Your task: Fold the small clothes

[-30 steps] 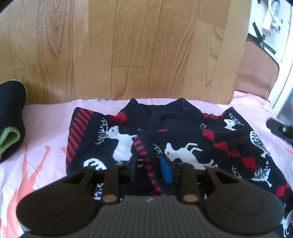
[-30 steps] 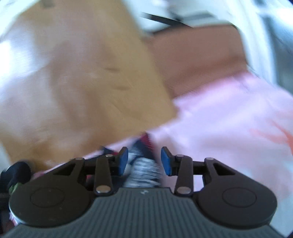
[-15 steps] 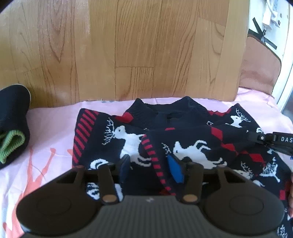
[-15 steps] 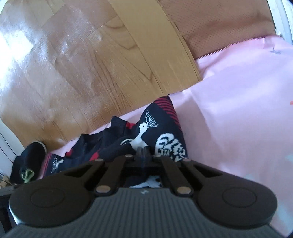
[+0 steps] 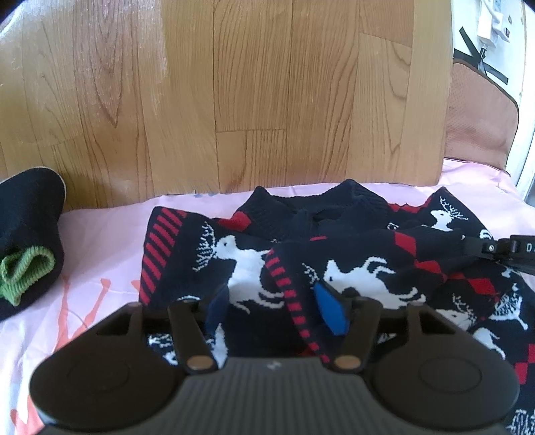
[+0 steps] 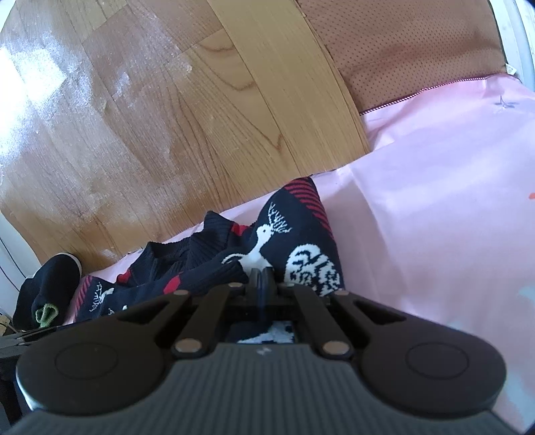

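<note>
Knit navy reindeer sweater (image 5: 334, 267), ribbed collar, on pink sheet (image 5: 100, 234).

Wood panel (image 5: 267, 100) fills upper frame; pink sheet (image 5: 100, 234) below; brown cushion (image 5: 478, 120) upper right; white charger (image 5: 491, 23) top right.

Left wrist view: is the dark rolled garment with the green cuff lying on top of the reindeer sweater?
No, the dark rolled garment lies apart from the reindeer sweater, on the pink sheet.
</note>
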Motion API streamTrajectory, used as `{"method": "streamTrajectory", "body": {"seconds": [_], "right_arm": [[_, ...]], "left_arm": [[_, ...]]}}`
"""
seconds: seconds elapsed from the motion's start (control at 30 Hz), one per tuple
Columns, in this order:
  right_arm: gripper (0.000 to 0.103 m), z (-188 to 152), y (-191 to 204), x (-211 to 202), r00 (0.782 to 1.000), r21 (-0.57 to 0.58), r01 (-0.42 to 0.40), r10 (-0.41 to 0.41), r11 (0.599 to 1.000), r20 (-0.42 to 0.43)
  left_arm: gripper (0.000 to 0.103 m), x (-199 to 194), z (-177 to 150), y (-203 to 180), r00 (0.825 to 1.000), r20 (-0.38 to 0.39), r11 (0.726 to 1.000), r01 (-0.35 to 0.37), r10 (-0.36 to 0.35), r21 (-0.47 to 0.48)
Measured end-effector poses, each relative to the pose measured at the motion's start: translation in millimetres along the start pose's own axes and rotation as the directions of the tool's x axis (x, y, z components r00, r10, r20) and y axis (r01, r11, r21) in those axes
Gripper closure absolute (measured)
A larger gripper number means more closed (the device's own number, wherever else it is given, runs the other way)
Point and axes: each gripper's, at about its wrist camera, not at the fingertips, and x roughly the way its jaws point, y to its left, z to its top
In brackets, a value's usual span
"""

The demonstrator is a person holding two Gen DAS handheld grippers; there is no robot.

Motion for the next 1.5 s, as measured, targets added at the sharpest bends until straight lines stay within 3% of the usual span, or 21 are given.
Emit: {"method": "streamTrajectory", "body": {"seconds": [0.47, 0.53, 0.63, 1.0, 1.1, 1.4, 1.5], "right_arm": [[0.094, -5.3, -12.1, -5.5, 0.997, 0.086, -0.063, 0.06, 0.994, 0.04], [0.094, -5.0, -14.0, -5.7, 0.997, 0.101, -0.075, 0.071, 0.992, 0.038], [0.094, -4.4, -16.3, -5.6, 0.996, 0.123, -0.084, 0.08, 0.989, 0.037], [0.094, -4.3, -13.1, -4.6, 0.997, 0.11, -0.068, 0.064, 0.992, 0.042], [0.092, -4.3, -14.0, -4.5, 0.997, 0.112, -0.074, 0.069, 0.991, 0.045], [0.07, -4.1, -12.1, -9.0, 0.991, 0.098, -0.114, 0.107, 0.989, 0.076], [0.065, -3.9, -11.0, -10.3, 0.99, 0.089, -0.115, 0.108, 0.989, 0.086]], "left_arm": [[0.035, 0.7, -1.7, -3.5, 0.998, 0.04, 0.999, -0.044, 0.043, 0.015], [0.024, 1.2, -1.6, -3.8, 0.997, 0.04, 0.998, -0.066, 0.066, 0.013], [0.018, 3.4, -0.3, 2.5, 0.998, 0.025, 0.998, -0.062, 0.063, -0.022], [0.001, 6.4, -1.0, 4.9, 0.995, 0.008, 0.994, -0.102, 0.102, -0.046], [0.0, 4.9, -2.9, 2.3, 0.994, 0.017, 0.993, -0.112, 0.112, -0.031], [0.0, 4.5, -5.5, -1.9, 0.994, 0.019, 0.994, -0.104, 0.104, -0.021], [0.0, 8.0, -4.6, 5.2, 0.997, -0.007, 0.994, -0.079, 0.079, -0.072]]}}
